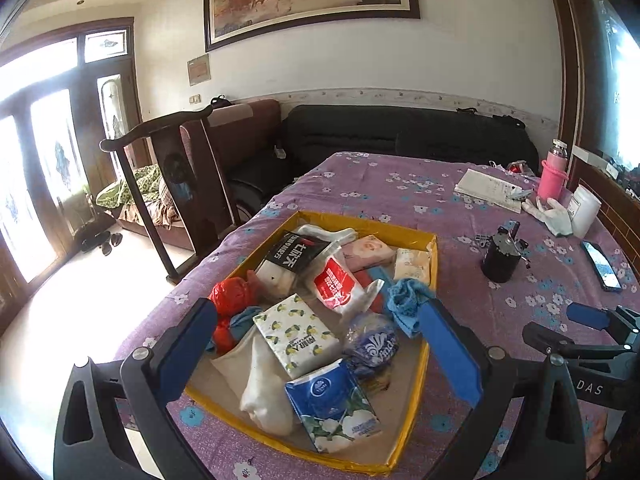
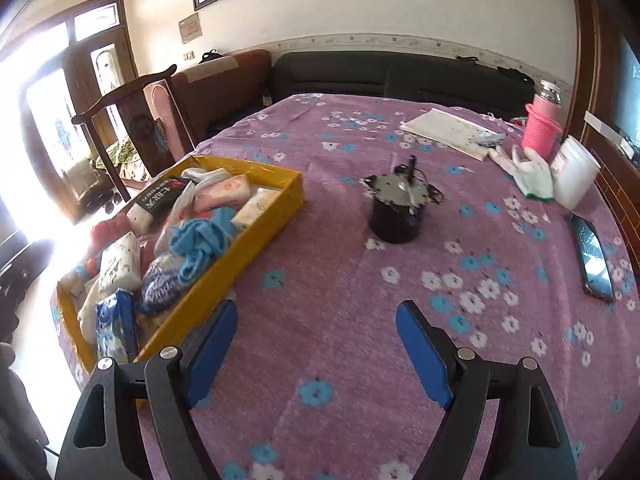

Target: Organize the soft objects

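A yellow tray [image 1: 416, 384] on the purple flowered tablecloth holds several soft things: a lemon-print tissue pack [image 1: 296, 334], a blue tissue pack [image 1: 334, 404], a white sock [image 1: 264, 384], a red bag [image 1: 232, 300], a blue knitted cloth [image 1: 406, 296] and a red-and-white pouch [image 1: 334, 284]. My left gripper [image 1: 320, 336] is open and empty, above the tray's near half. My right gripper [image 2: 316, 320] is open and empty over bare cloth, right of the tray [image 2: 240, 264]. It also shows in the left wrist view [image 1: 588, 316].
A black round motor [image 2: 396, 212] stands mid-table. At the far right are a white glove [image 2: 528, 172], a pink bottle [image 2: 540, 128], a white jar [image 2: 574, 176], papers [image 2: 448, 130] and a phone [image 2: 594, 258]. A wooden chair [image 1: 168, 184] and sofas stand beyond the table.
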The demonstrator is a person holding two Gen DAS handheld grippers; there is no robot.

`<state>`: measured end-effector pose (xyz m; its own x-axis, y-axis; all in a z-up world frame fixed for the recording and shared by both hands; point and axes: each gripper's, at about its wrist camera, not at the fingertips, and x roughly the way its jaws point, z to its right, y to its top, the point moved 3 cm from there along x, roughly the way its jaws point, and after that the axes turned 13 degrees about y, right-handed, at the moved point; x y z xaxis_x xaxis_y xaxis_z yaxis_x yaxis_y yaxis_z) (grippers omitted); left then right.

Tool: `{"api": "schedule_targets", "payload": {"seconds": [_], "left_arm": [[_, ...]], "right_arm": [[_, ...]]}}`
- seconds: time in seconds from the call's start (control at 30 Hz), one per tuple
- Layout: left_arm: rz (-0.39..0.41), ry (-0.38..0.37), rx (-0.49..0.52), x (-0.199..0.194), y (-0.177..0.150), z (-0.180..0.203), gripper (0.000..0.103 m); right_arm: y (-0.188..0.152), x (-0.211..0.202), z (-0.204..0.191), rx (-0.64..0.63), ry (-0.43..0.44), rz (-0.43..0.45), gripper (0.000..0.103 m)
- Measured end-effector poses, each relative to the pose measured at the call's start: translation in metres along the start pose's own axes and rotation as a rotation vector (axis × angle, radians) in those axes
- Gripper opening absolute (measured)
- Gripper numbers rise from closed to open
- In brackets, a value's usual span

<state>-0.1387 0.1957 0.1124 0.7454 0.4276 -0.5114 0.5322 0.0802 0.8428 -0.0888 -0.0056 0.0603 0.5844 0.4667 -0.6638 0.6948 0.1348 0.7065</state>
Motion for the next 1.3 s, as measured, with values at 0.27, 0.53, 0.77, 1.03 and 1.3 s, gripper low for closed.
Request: {"api": "schedule_targets", "payload": {"seconds": [0.27,0.53,0.77,1.03,1.3], "left_arm": [[0.027,0.005,0.059,-0.019,-0.001,0.030,0.101],[0.019,0.002,0.106,-0.023,-0.008,0.051,0.101],[0.092,0.003,0.077,-0.038,-0.006,0.053,0.101],[0.440,0.084,-0.101,-0.098,0.004,0.026,0.103],[0.148,0.010,-0.008,-0.048,0.000,0.050,0.103]], "right_arm": [[-0.016,-0.025,0.015,-0.003,-0.020,0.050,0.089],[-0.027,-0.033,0.033,0.016,-0.035,0.066,0.093],[-0.032,-0.039,0.048,0.043,-0.057,0.079,0.093],[-0.030,-0.057,0.030,-0.027,-0.111,0.188,0.095],[-0.036,-0.045,0.013,-0.069,-0.108,0.157,0.096]]}}
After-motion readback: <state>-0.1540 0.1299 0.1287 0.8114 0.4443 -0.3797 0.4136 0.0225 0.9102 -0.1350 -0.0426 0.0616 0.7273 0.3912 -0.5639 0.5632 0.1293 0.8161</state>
